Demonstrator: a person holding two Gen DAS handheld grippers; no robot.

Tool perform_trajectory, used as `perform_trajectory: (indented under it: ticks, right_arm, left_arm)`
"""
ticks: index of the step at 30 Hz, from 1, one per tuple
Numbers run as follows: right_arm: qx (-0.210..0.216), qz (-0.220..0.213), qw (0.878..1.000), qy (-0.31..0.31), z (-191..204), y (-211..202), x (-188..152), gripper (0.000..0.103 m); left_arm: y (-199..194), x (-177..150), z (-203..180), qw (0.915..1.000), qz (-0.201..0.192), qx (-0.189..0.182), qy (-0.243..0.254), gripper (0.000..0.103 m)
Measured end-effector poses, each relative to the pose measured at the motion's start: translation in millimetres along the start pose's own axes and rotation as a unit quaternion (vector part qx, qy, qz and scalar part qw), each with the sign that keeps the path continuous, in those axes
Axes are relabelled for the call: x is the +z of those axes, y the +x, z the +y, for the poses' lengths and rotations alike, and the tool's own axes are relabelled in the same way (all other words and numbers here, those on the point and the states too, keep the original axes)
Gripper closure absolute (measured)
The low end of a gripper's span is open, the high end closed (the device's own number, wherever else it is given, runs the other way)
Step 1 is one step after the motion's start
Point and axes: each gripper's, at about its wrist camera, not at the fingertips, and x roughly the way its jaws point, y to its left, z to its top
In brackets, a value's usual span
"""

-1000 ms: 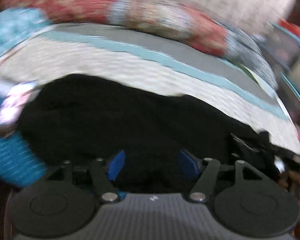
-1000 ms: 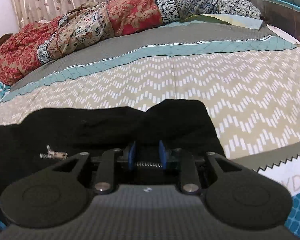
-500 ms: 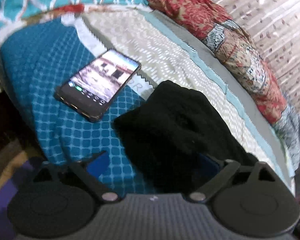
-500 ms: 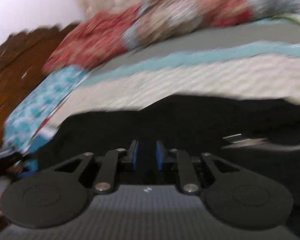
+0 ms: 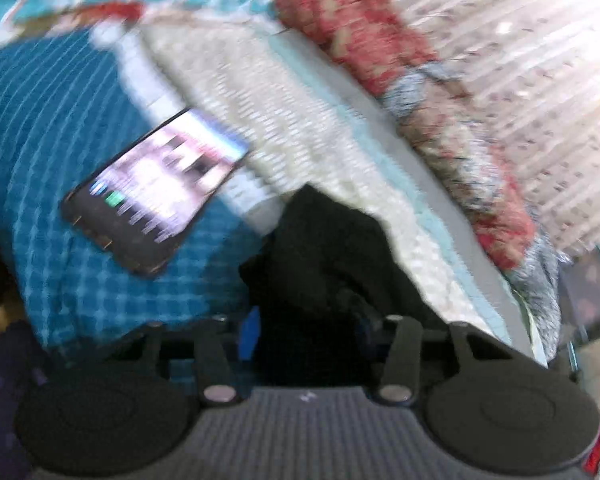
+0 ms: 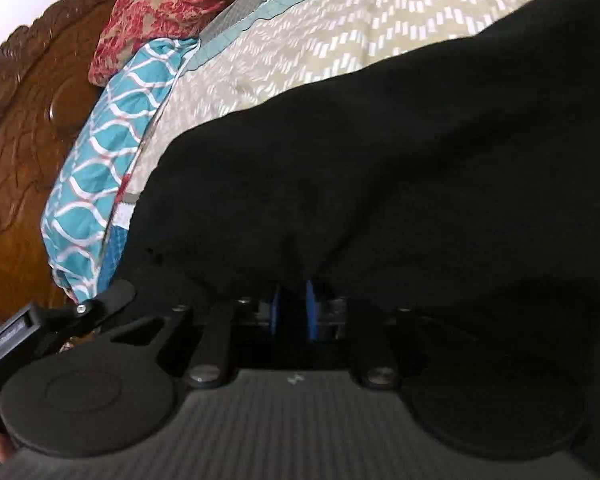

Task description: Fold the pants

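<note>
The black pants (image 6: 400, 152) lie bunched on the patterned bedspread (image 6: 300, 40). My right gripper (image 6: 293, 306) is shut on a fold of the pants, its blue pads close together with black cloth draped over them. In the blurred left wrist view the pants (image 5: 324, 264) fill the space between my left gripper's (image 5: 306, 330) fingers; a blue pad (image 5: 249, 334) shows at the left, the right pad is hidden by cloth. The jaws stand apart around the cloth.
A lit phone (image 5: 152, 196) lies on the blue checked sheet (image 5: 48, 128) left of the pants. Red patterned pillows (image 5: 380, 40) line the far side. A teal wavy pillow (image 6: 112, 136) and carved wooden headboard (image 6: 24, 128) stand at the left.
Both grippers swung leftward along the bed. The left gripper's jaws narrowed around the pants cloth. The right gripper stayed shut on the pants and now faces the headboard.
</note>
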Motion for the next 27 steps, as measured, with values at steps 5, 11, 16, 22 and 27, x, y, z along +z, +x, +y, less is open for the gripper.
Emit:
perform_trajectory:
  ticks: [5,11,16,22,27]
  right_arm:
    - [0.029,-0.024,0.999,0.029,-7.0,-23.3,2.1,0.082]
    - [0.027,-0.131,0.990,0.043,-32.6,-84.1,1.1,0.082]
    - [0.016,-0.171,0.981,0.095,-72.0,-113.9,-2.9,0.072]
    - [0.059,-0.176,0.961,0.207,-112.0,-121.2,-18.9,0.054]
    - [0.079,-0.170,0.963,0.194,-100.7,-120.3,-14.0,0.032]
  left_arm:
    - [-14.9,-12.9,-68.1,0.9888,-0.038,-0.030,0.141,0.064]
    - [-8.0,-62.1,-145.4,0.9474,-0.040,-0.070,0.310,0.063]
    - [31.0,-111.8,-178.0,0.9148,0.047,-0.108,0.386,0.060]
    - [23.8,-127.4,-179.3,0.9021,0.062,-0.106,0.414,0.031]
    - [-9.0,-89.1,-156.3,0.9318,0.023,-0.118,0.343,0.023]
